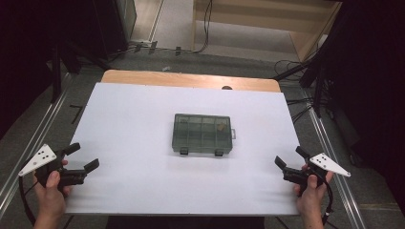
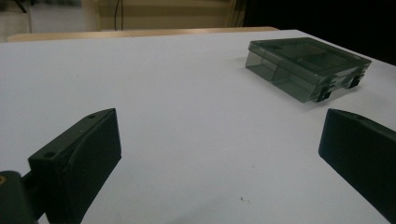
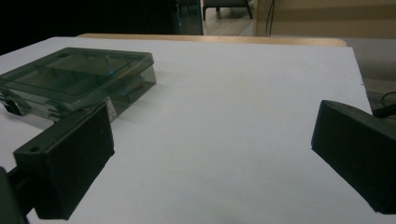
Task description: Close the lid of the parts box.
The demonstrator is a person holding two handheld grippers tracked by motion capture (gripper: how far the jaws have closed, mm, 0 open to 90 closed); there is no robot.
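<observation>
Both grippers apart, box between them

The left gripper [image 1: 80, 158] and right gripper [image 1: 290, 156] hover with jaws wide, holding nothing, at the near corners of the white table [image 1: 133, 124]. The box [image 1: 202, 134] (smoky clear plastic, lid down) sits mid-table, well apart from both.

The box [image 1: 202, 134] is smoky, see-through plastic, its lid glossy and smooth, catching a soft sheen, with dark opaque plastic latches along its near side. Under it the counter [image 1: 143, 119] wears a matt white sheet, smooth as paper, and bare pale wood shows at the far edge. The fingers [image 2: 79, 158] look like matt black plastic, faintly grainy.
</observation>
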